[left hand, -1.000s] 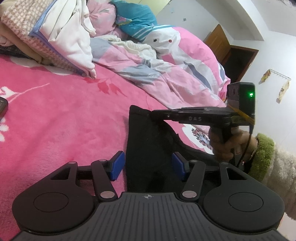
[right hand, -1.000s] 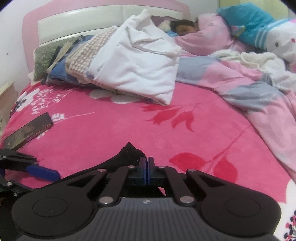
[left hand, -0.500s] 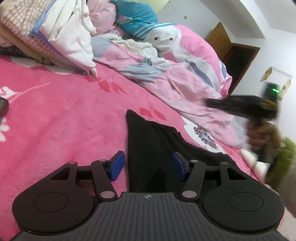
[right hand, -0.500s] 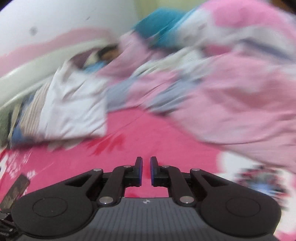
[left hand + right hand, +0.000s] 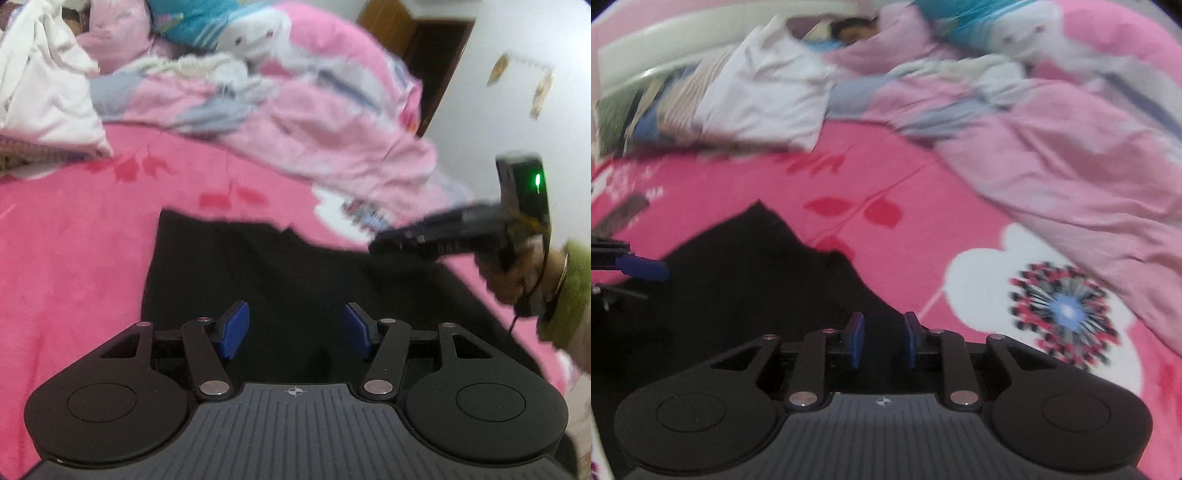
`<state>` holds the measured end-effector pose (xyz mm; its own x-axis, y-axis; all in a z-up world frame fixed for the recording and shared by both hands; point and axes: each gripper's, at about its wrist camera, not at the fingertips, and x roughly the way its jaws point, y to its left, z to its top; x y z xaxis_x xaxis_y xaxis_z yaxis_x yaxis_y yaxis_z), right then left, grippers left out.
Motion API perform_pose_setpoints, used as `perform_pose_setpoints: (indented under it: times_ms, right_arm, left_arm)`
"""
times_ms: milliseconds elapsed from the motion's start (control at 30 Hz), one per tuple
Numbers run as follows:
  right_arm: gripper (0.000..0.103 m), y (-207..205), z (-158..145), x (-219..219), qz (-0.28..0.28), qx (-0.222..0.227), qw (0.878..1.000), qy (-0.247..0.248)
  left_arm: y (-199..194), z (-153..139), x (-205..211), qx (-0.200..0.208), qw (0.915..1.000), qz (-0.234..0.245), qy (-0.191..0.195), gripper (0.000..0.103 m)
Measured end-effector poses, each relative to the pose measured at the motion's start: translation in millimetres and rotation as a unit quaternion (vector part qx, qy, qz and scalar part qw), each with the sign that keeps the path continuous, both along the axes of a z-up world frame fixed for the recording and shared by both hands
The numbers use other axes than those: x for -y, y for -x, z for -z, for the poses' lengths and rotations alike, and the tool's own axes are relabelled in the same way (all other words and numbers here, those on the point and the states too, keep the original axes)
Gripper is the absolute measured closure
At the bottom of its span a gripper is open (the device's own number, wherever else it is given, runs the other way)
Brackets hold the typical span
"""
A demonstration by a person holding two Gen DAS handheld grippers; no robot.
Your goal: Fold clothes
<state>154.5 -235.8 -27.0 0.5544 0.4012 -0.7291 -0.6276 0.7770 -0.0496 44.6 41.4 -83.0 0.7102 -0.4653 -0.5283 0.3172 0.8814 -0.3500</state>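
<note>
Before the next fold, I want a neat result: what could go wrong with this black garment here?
1. The right gripper, jaws opening with nothing between them, may close beyond the black garment edge and pinch the pink blanket.
2. The left gripper is open above the cloth; a shallow bite might slip.
3. The phone lies near the garment's corner.

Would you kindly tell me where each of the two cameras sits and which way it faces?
Left wrist: on the left gripper, looking down across the black garment and pink blanket; open blue pads, plus the right gripper and a hand.
Right wrist: on the right gripper, jaws opening with nothing between, facing the headboard; the left gripper's blue pad shows at left.
Shared: garment, blanket, quilt.
</note>
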Motion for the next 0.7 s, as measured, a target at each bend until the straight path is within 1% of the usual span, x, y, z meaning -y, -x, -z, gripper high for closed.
perform_pose_setpoints:
  times_ms: [33, 100, 233, 400, 500, 600, 700]
  right_arm:
    - [0.079, -4, 5, -5, -0.011, -0.004, 1.000, 0.006]
    - [0.079, -8, 13, -12, -0.037, -0.013, 0.999, 0.014]
    - [0.078, -7, 24, -23, -0.073, -0.010, 0.996, 0.046]
    - [0.072, -9, 23, -31, -0.100, 0.001, 0.993, 0.067]
    - [0.072, -11, 23, -37, -0.117, 0.006, 0.990, 0.080]
    - [0.072, -17, 26, -40, -0.124, -0.001, 0.989, 0.082]
    - [0.072, -21, 27, -38, -0.120, -0.015, 0.990, 0.077]
  left_arm:
    - [-1, 4, 0, -0.005, 1.0000, -0.002, -0.006, 0.046]
    - [0, 8, -2, -0.002, 1.0000, -0.001, -0.007, 0.047]
    - [0, 11, -2, 0.002, 0.9999, 0.000, -0.010, 0.047]
    - [1, 13, -4, 0.005, 1.0000, 0.000, -0.004, 0.046]
    - [1, 14, -3, 0.006, 1.0000, -0.001, 0.000, 0.046]
    - [2, 14, -3, 0.009, 1.0000, -0.001, 0.002, 0.046]
    - [2, 15, -5, 0.010, 0.9999, -0.001, 0.010, 0.046]
